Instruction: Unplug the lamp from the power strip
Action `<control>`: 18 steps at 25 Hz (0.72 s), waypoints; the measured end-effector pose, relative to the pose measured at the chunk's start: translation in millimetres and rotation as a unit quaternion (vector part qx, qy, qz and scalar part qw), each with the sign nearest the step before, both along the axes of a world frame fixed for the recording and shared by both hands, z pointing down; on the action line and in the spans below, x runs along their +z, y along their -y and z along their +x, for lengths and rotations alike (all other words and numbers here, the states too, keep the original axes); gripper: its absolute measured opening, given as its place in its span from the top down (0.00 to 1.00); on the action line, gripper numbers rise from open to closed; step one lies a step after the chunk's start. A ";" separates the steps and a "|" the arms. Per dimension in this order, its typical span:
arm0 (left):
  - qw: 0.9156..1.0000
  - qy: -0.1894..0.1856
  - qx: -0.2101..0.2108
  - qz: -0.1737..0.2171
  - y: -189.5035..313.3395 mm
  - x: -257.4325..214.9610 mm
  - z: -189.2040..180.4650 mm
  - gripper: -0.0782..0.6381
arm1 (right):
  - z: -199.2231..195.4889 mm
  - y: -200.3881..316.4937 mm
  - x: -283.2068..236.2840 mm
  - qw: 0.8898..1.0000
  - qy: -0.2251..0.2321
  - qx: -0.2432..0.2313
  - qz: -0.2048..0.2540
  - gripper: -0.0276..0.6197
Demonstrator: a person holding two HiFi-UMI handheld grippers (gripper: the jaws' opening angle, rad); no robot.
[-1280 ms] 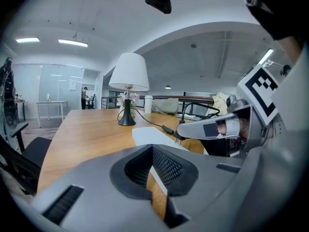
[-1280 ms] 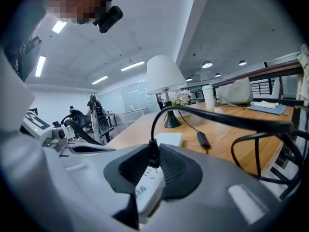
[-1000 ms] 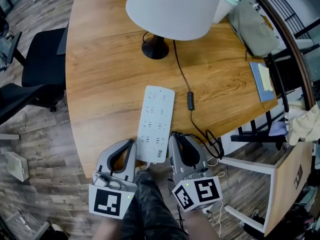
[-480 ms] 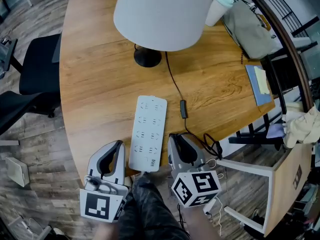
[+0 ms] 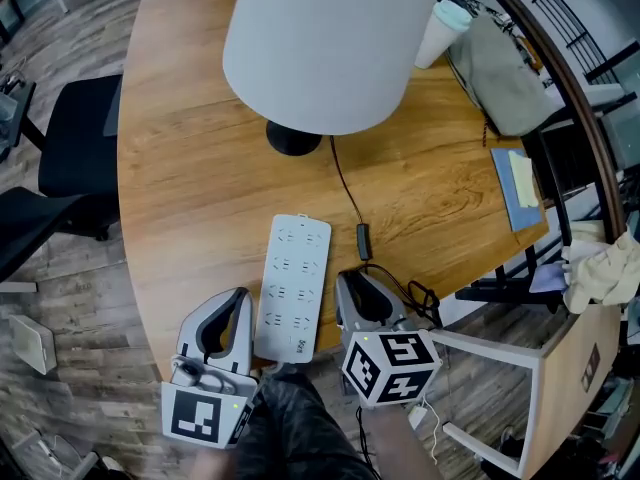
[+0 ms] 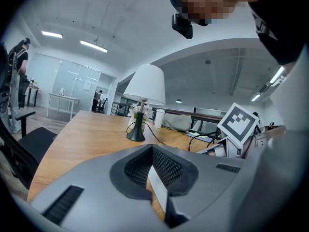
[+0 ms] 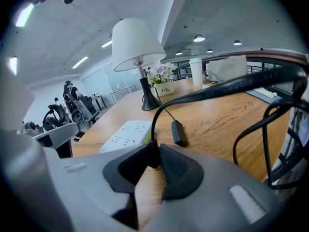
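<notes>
The lamp (image 5: 320,48) with a white shade stands on a black base (image 5: 293,138) on the round wooden table (image 5: 180,198). Its black cord runs past an inline switch (image 5: 364,240) toward the near edge. The white power strip (image 5: 293,286) lies flat with no plug in its sockets. My right gripper (image 5: 347,280) sits just right of the strip, shut on the lamp's black plug (image 7: 152,153), and the cord arches up from the jaws, which have just eased slightly. My left gripper (image 5: 240,296) rests left of the strip, apart from it, tips together and holding nothing.
The cord loops (image 5: 422,294) over the table's near right edge. A grey bag (image 5: 500,63), a paper cup (image 5: 440,28) and a blue notebook (image 5: 520,188) lie on the far right. A black chair (image 5: 70,158) stands on the left and a white-framed stand (image 5: 520,368) on the right.
My left gripper has drawn away to the left from the power strip's side. My right gripper has dipped a little beside the strip with the plug. The strip and the lamp have stayed put.
</notes>
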State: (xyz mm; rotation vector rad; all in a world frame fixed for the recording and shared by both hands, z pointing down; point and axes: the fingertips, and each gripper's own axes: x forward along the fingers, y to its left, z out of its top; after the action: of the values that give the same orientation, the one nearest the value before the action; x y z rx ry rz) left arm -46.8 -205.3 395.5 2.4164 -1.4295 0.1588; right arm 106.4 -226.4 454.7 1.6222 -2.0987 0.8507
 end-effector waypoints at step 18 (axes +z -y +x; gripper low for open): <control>1.000 0.000 0.006 0.001 -2.0 -6.2 -0.3 0.90 | -5.3 -11.9 0.8 1.000 -0.002 0.005 -0.001 0.69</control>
State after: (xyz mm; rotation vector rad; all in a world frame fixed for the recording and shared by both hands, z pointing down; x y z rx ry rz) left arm -47.1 -203.4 389.3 2.4277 -1.4168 0.1601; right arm 101.1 -214.5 455.5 1.6326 -2.0876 0.8509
